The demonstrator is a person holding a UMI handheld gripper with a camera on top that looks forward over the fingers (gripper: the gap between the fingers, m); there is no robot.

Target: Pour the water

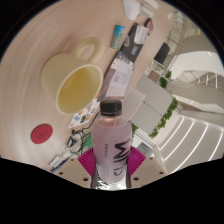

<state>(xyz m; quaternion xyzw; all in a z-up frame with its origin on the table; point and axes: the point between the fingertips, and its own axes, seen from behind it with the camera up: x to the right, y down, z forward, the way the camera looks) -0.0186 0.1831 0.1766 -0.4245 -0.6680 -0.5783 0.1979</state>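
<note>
Standing upright between the jaws, a pale pink water bottle (113, 145) with a black cap was gripped by both magenta pads (88, 160). A yellow cup (77, 88) and a red lid (41, 132) were seen beyond on the worktop (30, 85).

Bright, even daylight with soft shadows; strong fisheye curving toward the edges, distant background slightly soft.
</note>
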